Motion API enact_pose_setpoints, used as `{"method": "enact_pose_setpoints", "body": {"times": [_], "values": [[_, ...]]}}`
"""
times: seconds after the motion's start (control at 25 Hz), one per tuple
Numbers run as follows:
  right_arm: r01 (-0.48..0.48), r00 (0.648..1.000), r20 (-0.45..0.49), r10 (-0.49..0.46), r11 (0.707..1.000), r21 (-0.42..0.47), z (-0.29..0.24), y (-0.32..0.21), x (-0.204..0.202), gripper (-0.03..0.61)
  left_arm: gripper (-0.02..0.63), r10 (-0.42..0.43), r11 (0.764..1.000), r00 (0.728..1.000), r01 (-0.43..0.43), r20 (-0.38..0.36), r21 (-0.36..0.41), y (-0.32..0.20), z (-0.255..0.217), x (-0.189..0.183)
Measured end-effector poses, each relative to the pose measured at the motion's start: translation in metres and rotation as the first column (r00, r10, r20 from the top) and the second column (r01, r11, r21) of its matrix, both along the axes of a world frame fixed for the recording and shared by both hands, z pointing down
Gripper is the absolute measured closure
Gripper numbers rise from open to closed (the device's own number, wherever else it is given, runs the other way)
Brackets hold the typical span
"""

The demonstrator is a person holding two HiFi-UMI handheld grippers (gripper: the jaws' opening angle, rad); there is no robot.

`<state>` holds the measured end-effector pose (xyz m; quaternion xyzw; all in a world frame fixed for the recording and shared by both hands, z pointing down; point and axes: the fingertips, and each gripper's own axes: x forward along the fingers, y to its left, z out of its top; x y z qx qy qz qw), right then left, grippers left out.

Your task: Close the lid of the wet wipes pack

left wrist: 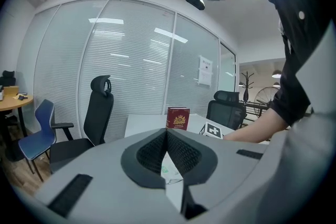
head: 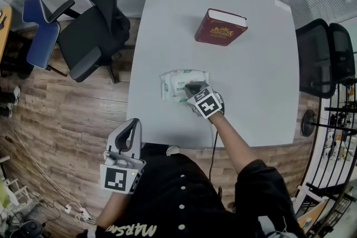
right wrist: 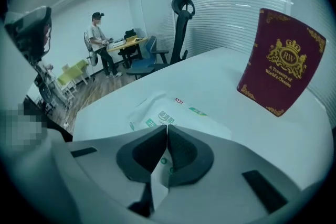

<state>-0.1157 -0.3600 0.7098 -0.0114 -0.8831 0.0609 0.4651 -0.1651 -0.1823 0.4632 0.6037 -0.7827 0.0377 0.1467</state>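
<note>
The right gripper, in the head view, has its tips at the near right part of the wet wipes pack, which lies in the middle of the counter. The left gripper hangs off the near edge. The left gripper view shows its jaws together on nothing, with a red book upright beyond. Only the right gripper view shows that gripper's jaws closed tip to tip just over the pack's label, and a person standing far off.
</note>
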Motion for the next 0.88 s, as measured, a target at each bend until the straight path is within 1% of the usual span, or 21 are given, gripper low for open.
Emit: {"method": "enact_pose_setpoints", "body": {"times": [0.08, 0.12, 0.2, 0.36, 0.52, 0.6, 0.68, 0.8, 0.88], "values": [[-0.090, 0.993, 0.069, 0.092, 0.995, -0.040, -0.011, -0.013, 0.000, 0.548, 0.604, 0.002, 1.000, 1.000, -0.002, 0.011, 0.011, 0.000, -0.005, 0.001], [-0.129, 0.983, 0.120, 0.136, 0.990, -0.064, -0.022, -0.019, -0.001, 0.548, 0.604, 0.002, 1.000, 1.000, -0.003, 0.016, 0.015, 0.000, -0.008, 0.001], [-0.168, 0.956, 0.225, 0.186, 0.981, -0.097, -0.052, -0.026, -0.002, 0.548, 0.604, 0.002, 1.000, 1.000, -0.003, 0.029, 0.023, 0.000, -0.014, 0.001], [-0.211, 0.880, 0.409, 0.242, 0.970, -0.119, -0.126, -0.035, 0.007, 0.548, 0.604, 0.010, 0.999, 0.998, -0.013, 0.059, 0.051, -0.003, -0.026, 0.003], [-0.270, 0.791, 0.540, 0.288, 0.956, -0.114, -0.192, -0.038, 0.033, 0.548, 0.604, 0.017, 0.996, 0.996, -0.024, 0.087, 0.086, -0.006, -0.041, 0.004], [-0.301, 0.749, 0.593, 0.297, 0.949, -0.095, -0.219, -0.040, 0.050, 0.548, 0.604, 0.018, 0.994, 0.995, -0.028, 0.093, 0.104, -0.007, -0.047, 0.004], [-0.332, 0.711, 0.644, 0.282, 0.942, -0.045, -0.243, -0.042, 0.068, 0.548, 0.604, 0.019, 0.992, 0.995, -0.031, 0.098, 0.122, -0.009, -0.053, 0.002], [-0.364, 0.673, 0.715, 0.192, 0.927, 0.094, -0.276, -0.037, 0.094, 0.548, 0.604, 0.018, 0.988, 0.993, -0.035, 0.115, 0.147, -0.012, -0.064, 0.000], [-0.387, 0.645, 0.747, 0.162, 0.912, 0.136, -0.293, -0.033, 0.110, 0.548, 0.604, 0.020, 0.985, 0.991, -0.042, 0.132, 0.169, -0.014, -0.074, 0.000]]}}
